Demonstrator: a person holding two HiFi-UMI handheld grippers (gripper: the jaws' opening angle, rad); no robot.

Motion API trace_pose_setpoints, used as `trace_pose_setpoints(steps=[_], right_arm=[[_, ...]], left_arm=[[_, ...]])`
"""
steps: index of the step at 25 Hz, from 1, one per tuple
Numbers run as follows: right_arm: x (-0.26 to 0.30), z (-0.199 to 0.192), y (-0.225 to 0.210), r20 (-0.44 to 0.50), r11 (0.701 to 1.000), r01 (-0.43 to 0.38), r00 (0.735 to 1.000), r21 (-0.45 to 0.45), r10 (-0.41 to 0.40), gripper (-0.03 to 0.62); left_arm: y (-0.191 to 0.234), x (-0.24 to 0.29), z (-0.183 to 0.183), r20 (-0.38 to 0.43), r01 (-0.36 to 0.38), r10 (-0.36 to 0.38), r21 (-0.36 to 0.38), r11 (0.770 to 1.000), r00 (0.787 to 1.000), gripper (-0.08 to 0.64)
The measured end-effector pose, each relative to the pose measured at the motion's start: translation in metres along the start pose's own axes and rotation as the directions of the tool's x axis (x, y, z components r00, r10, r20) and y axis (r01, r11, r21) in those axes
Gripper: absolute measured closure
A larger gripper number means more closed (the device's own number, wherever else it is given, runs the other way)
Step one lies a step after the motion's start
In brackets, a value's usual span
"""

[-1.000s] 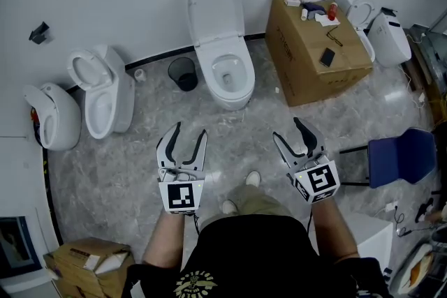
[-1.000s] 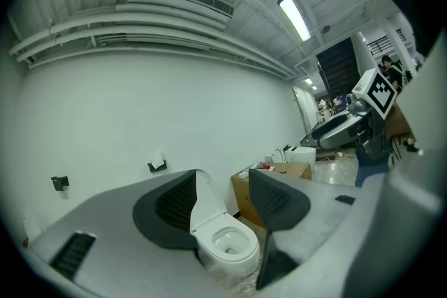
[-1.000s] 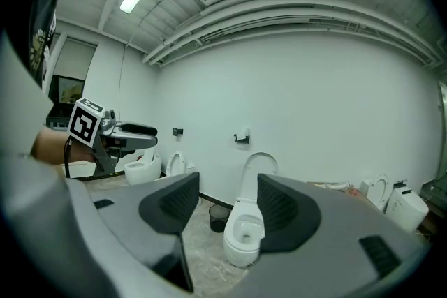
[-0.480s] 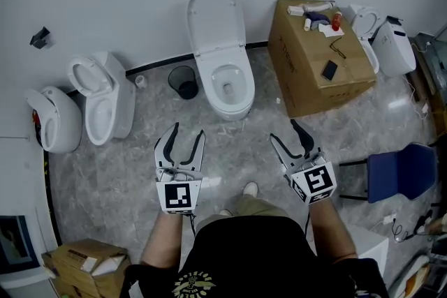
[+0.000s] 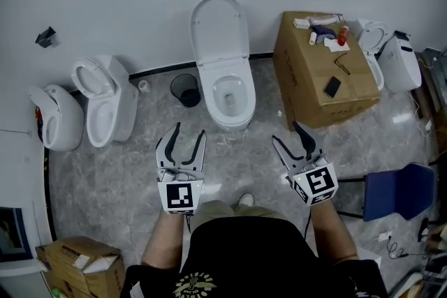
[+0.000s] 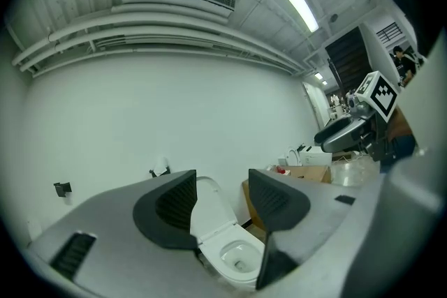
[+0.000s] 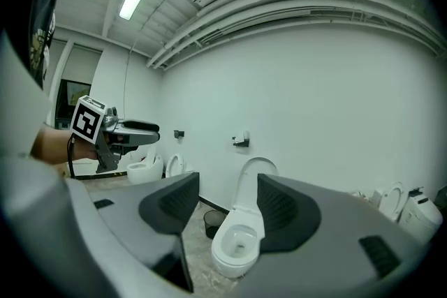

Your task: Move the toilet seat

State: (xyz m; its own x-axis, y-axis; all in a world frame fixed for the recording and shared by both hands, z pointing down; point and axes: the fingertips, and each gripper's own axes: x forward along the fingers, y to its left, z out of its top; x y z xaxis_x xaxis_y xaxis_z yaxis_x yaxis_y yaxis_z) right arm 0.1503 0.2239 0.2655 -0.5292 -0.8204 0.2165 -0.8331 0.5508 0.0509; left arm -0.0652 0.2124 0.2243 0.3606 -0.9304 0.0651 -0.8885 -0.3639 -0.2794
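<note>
A white toilet (image 5: 230, 101) stands against the far wall, straight ahead of me. Its lid and seat (image 5: 220, 28) are raised against the wall, and the bowl is uncovered. My left gripper (image 5: 187, 135) is open and empty, held well short of the toilet on its near left. My right gripper (image 5: 292, 137) is open too, empty, on the near right. The left gripper view frames the toilet (image 6: 234, 258) between the jaws; the right gripper view shows the toilet (image 7: 237, 248) the same way.
A black waste bin (image 5: 184, 89) sits left of the toilet. A large cardboard box (image 5: 323, 77) with small items on top stands to its right. Two more toilets (image 5: 105, 98) are at the left wall, another (image 5: 391, 59) at far right. A blue chair (image 5: 399, 192) is at my right.
I have stepped back a little: the toilet and box sit lower in the head view. Both grippers stay open in the same pose.
</note>
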Motion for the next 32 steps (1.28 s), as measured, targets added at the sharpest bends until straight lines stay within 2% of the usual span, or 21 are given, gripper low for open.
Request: trace_pose_setpoints(steps=[9,13,15,19,32], right_arm=[[0.009,-0.009,-0.013,-0.009,0.999,-0.029,1.000,0.014,0.029,0.341],[0.016,-0.010,-0.017,-0.007,0.999,-0.035,0.999,0.014,0.035,0.341],[0.021,-0.010,-0.019,-0.005,0.999,-0.034,0.999,0.016,0.034,0.341],[0.032,-0.012,-0.023,-0.015,0.999,-0.041,0.999,0.016,0.041,0.341],[0.089,-0.015,-0.028,-0.053,0.998,-0.065,0.996,0.025,0.066,0.341]], left_arm=[[-0.006,0.010,-0.013,-0.044,-0.012,0.012,0.000,1.000,0.999,0.325],[-0.005,0.016,-0.012,-0.028,-0.012,0.012,-0.010,1.000,1.000,0.325],[-0.003,0.020,-0.013,-0.016,-0.015,0.014,-0.020,1.000,1.000,0.325],[0.004,0.030,-0.020,-0.056,-0.010,0.010,0.000,1.000,0.998,0.325],[0.033,0.068,-0.046,-0.094,0.014,-0.014,0.006,1.000,0.995,0.325]])
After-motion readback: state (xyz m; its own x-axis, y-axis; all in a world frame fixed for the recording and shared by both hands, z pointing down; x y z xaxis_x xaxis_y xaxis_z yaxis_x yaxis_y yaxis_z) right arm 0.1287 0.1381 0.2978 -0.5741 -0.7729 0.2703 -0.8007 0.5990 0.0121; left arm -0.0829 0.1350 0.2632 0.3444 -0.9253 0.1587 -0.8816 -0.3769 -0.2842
